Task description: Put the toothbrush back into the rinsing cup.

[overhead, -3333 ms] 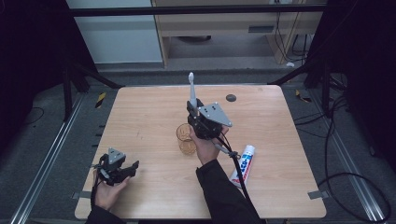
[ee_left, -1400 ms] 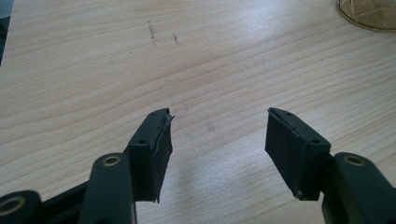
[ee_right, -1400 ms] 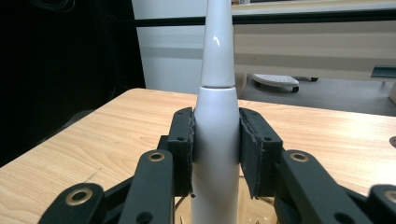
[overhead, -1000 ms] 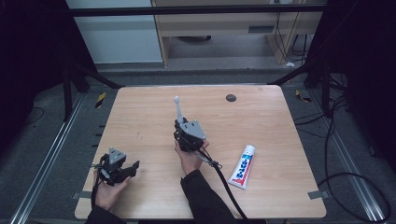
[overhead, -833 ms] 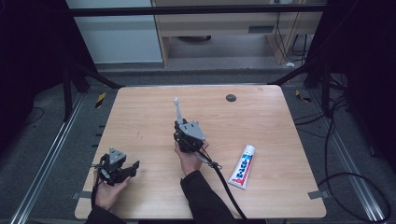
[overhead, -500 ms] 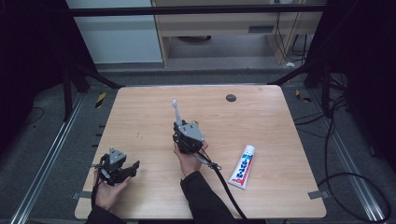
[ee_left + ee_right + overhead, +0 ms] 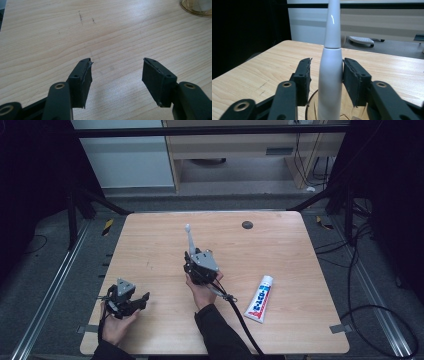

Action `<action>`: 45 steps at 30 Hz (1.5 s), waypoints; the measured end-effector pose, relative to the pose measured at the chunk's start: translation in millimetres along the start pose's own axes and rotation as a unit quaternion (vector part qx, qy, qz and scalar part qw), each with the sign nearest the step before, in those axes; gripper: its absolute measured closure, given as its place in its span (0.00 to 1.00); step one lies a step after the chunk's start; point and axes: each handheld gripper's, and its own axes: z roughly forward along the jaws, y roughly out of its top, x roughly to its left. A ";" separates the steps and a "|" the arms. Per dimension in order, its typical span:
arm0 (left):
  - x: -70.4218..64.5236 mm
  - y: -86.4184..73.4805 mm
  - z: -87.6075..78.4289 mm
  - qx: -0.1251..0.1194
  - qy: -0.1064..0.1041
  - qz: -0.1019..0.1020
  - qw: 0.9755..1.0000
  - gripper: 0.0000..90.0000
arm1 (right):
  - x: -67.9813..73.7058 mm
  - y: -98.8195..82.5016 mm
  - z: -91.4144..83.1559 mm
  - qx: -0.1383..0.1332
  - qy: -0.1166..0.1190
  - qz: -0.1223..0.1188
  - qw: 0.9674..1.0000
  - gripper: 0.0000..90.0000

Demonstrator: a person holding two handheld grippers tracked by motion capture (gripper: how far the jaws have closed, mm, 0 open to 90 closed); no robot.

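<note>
A white electric toothbrush stands upright with its lower end in a clear glass cup. My right gripper stands around its handle. The jaws have just been opening: the left pad is clear of the handle and the right pad is at most just touching it. In the high view the toothbrush rises from the right gripper at the table's middle. My left gripper rests open and empty at the front left, low over bare wood.
A red, white and blue toothpaste tube lies at the front right of the wooden table. A small dark round disc sits near the far edge. The glass cup's rim shows ahead and to the right of the left gripper.
Since the earliest frame the right gripper has carried the toothbrush left and nearer, over the spot where the cup stood. In the last second the toothbrush's top has leaned slightly left. The left hand stayed still.
</note>
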 end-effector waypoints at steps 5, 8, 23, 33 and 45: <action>-0.3 0.1 0.1 0.000 0.000 0.000 1.000 0.45 | -1.9 1.5 -1.3 0.006 0.000 -0.002 1.000 0.58; -0.5 0.1 0.4 0.001 0.000 0.000 1.000 0.45 | -3.5 2.8 -2.4 0.008 0.002 -0.002 1.000 0.56; -0.7 0.0 0.1 0.000 0.000 0.000 1.000 0.45 | -12.3 6.9 -11.6 0.026 0.009 -0.003 1.000 0.52; -0.6 0.0 -0.3 0.001 0.001 0.000 1.000 0.45 | -32.2 21.7 -37.3 0.026 0.015 -0.017 0.999 0.50; -2.1 0.2 -1.0 0.004 -0.007 -0.001 1.000 0.48 | -77.9 31.5 -77.3 0.053 0.026 -0.026 0.998 0.45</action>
